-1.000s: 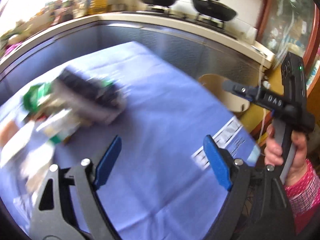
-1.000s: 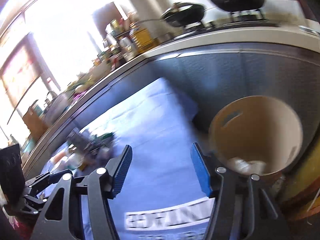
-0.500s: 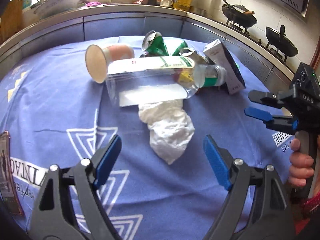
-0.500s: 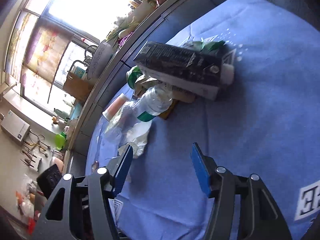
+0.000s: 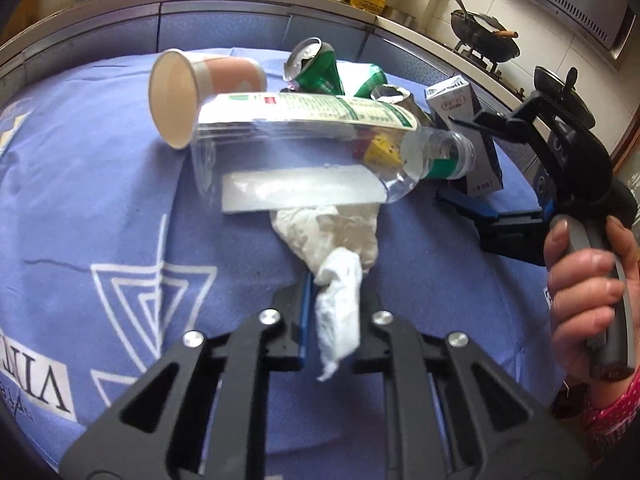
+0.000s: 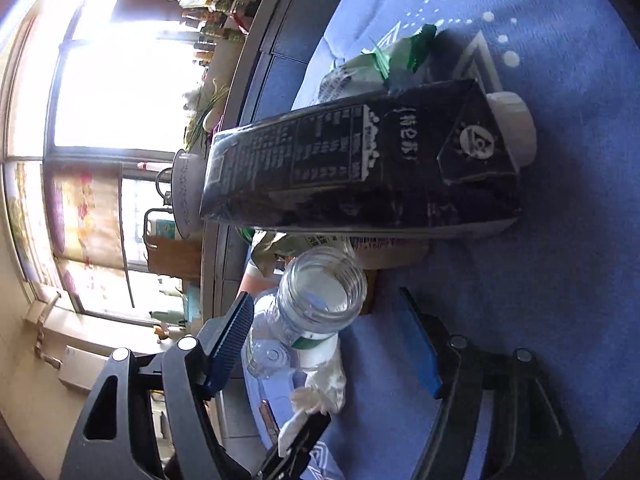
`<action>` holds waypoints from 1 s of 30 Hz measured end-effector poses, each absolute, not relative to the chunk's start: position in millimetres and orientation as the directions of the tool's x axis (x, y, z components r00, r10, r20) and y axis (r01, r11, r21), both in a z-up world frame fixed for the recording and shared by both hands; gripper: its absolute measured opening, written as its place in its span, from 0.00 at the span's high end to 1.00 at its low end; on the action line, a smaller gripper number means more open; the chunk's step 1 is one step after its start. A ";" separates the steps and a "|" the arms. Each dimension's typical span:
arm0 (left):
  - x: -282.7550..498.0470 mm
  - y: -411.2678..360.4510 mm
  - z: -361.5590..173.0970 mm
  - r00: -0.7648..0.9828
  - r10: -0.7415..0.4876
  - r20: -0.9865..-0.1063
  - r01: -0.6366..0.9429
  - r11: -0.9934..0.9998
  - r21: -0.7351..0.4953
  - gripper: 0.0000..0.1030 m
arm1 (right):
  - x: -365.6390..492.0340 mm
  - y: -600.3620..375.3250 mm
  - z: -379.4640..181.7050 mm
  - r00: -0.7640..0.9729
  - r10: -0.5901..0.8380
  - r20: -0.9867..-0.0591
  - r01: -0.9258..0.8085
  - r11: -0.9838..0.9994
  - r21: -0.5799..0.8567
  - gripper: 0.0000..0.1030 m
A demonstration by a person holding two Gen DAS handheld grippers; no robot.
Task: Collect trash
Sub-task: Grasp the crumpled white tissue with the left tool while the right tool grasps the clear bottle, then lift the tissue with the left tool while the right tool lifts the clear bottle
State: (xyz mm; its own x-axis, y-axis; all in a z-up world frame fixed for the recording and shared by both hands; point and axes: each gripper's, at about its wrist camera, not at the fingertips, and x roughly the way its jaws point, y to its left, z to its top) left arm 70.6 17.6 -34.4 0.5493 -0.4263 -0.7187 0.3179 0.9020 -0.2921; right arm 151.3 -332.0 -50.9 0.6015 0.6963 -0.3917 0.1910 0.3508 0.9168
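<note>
A trash pile lies on the blue tablecloth. My left gripper is shut on the near end of a crumpled white tissue. Behind it lie a clear plastic bottle, a paper cup, crushed green cans and a dark carton. My right gripper is open, its fingers either side of the bottle's open neck. The carton lies just beyond. The tissue also shows below the bottle.
A kitchen counter with bottles and woks on a stove curves behind the table. A hand holds the right gripper's grip at the right. A bright window fills the right wrist view's left side.
My left gripper moved forward and shut on the tissue. My right gripper swung from the bin to the pile and now straddles the bottle neck.
</note>
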 end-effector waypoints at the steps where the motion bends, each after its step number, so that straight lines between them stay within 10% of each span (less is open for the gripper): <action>1: 66.4 22.1 -33.9 0.551 -0.423 -0.719 0.316 0.904 -0.290 0.88 | 153.1 -332.5 -51.3 0.611 0.697 -0.375 0.195 0.327 0.925 0.35; 3: 59.3 31.1 -35.2 0.553 -0.419 -0.720 0.305 0.906 -0.293 0.88 | 157.0 -334.1 -55.2 0.605 0.709 -0.361 0.205 0.300 0.932 0.57; 14: 31.5 58.3 -33.1 0.562 -0.398 -0.725 0.269 0.917 -0.295 0.88 | 119.4 -357.0 -67.9 0.602 0.729 -0.326 0.232 0.231 0.945 0.59; 21: 25.8 55.6 -37.2 0.564 -0.389 -0.728 0.252 0.921 -0.297 0.40 | 94.9 -369.0 -65.1 0.621 0.692 -0.368 0.201 0.314 0.928 0.44; 25: 33.0 45.8 -33.9 0.578 -0.375 -0.725 0.262 0.927 -0.270 0.40 | 95.9 -356.0 -54.5 0.625 0.684 -0.375 0.182 0.340 0.923 0.25; 30: 47.4 43.7 -38.9 0.574 -0.364 -0.733 0.236 0.931 -0.278 0.45 | 97.5 -341.3 -55.8 0.615 0.676 -0.405 0.193 0.369 0.909 0.24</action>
